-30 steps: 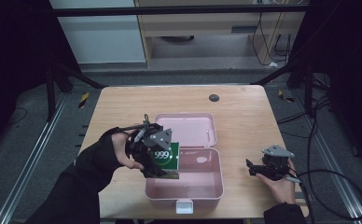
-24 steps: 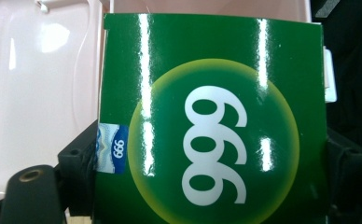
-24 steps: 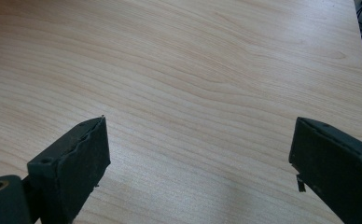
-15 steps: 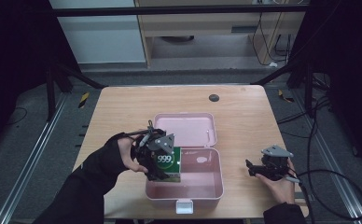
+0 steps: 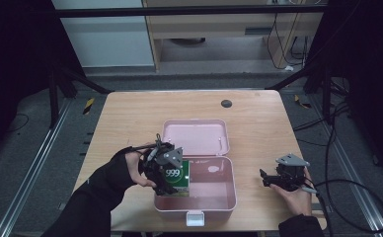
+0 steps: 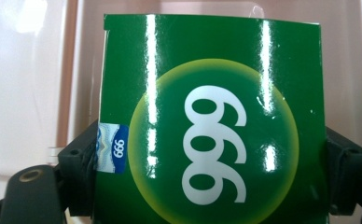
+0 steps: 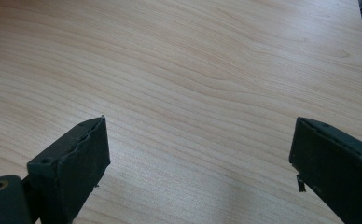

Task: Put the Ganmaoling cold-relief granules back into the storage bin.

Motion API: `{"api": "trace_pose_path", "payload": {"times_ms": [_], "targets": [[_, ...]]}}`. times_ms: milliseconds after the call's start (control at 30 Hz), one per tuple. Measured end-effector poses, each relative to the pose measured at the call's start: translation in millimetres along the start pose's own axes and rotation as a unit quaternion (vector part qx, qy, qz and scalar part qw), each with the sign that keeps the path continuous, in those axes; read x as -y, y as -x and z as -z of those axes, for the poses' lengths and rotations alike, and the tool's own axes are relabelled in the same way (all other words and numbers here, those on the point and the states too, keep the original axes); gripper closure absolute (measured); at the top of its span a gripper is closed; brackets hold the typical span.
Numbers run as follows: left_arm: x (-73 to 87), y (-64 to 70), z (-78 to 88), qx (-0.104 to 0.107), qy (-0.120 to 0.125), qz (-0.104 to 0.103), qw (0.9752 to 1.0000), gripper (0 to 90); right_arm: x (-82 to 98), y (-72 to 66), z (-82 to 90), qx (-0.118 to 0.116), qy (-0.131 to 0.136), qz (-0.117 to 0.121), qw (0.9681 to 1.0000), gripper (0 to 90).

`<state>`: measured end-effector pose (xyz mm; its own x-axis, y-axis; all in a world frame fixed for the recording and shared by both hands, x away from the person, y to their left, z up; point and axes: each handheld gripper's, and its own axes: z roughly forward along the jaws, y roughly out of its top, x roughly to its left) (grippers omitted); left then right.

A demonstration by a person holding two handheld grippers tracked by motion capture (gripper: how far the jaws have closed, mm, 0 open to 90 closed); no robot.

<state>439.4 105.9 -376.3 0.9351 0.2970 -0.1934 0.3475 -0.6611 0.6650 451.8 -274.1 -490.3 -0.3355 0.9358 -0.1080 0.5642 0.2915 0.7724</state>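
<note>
A green box (image 5: 174,178) printed with "999" is clamped in my left gripper (image 5: 166,173), held over the left part of the open pink case (image 5: 214,197). In the left gripper view the green box (image 6: 207,126) sits between both black jaws, with the pink case (image 6: 30,70) behind it. The case's lid (image 5: 195,137) lies flat, hinged back toward the far side. My right gripper (image 5: 271,178) rests low on the table right of the case, jaws wide apart. In the right gripper view its fingers (image 7: 76,158) frame bare wood.
The wooden table (image 5: 258,123) has a small dark round hole (image 5: 226,103) near its far edge. A white latch (image 5: 195,217) sticks out at the case's front. Cables (image 5: 347,197) trail off the table's right side. Dark frame posts stand around the table.
My left gripper has carried the green box rightward and down, from the case's left rim to over its inside. The right gripper has stayed put.
</note>
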Motion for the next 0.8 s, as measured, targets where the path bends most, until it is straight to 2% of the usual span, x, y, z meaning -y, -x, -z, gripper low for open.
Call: {"api": "trace_pose_path", "payload": {"times_ms": [133,233,333,400,800], "targets": [[4.4,-0.1,-6.0,0.0,0.007,0.014,0.9999,14.4,0.2,-0.2,-0.6,0.0,-0.001,0.001,1.0,5.2],[8.7,0.7,-13.2,0.001,0.019,0.032,0.9993,14.4,0.2,-0.2,-0.6,0.0,-0.001,0.001,1.0,5.2],[11.0,0.3,-15.4,0.001,0.022,0.037,0.9991,14.4,0.3,-0.3,-0.7,-0.001,-0.002,0.002,1.0,5.2],[14.5,0.5,-18.5,-0.001,0.03,0.05,0.9983,14.4,0.3,-0.2,-1.0,-0.001,-0.003,0.004,1.0,5.2],[23.7,1.3,-30.8,-0.001,0.049,0.076,0.9959,14.2,0.6,-0.3,-1.7,-0.002,-0.004,0.007,1.0,4.8]]}}
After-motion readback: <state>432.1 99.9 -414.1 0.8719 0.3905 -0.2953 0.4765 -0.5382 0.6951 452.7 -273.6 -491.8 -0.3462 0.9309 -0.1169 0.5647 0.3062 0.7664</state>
